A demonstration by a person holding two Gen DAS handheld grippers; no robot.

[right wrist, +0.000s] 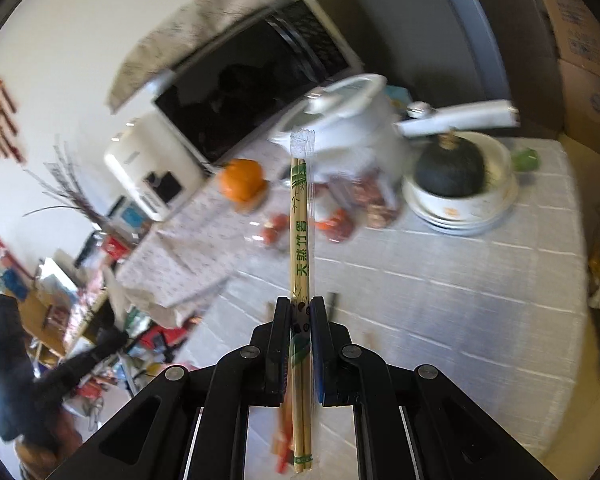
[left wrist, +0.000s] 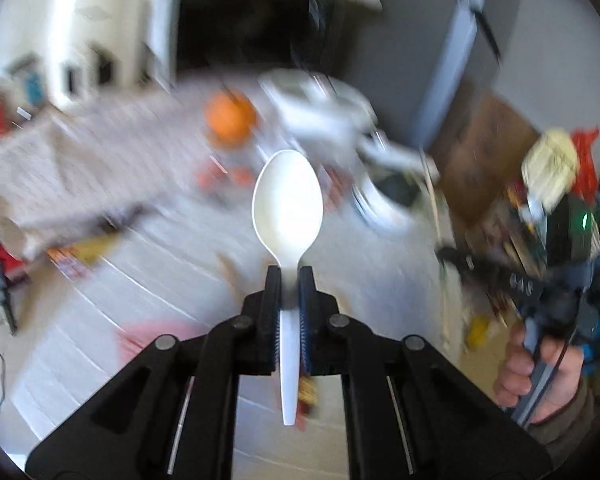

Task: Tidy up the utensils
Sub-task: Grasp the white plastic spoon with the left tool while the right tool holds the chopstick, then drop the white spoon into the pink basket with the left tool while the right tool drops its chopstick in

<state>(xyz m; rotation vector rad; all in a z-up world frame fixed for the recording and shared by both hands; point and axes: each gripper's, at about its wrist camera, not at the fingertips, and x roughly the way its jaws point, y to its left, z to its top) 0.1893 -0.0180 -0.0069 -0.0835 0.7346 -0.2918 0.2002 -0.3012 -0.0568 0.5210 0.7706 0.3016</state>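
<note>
My left gripper is shut on a white plastic spoon, gripped at the neck, bowl pointing forward above the white tablecloth. My right gripper is shut on a wrapped pair of bamboo chopsticks with green print, pointing forward over the table. In the left wrist view the right gripper shows at the right, held by a hand, and its chopsticks stand upright and blurred. The left gripper's body shows dark at the lower left in the right wrist view.
At the back of the table stand an orange, a white pot with lid, stacked bowls holding a dark green squash, bags of red snacks, a microwave and a white appliance. Clutter lies beyond the left table edge.
</note>
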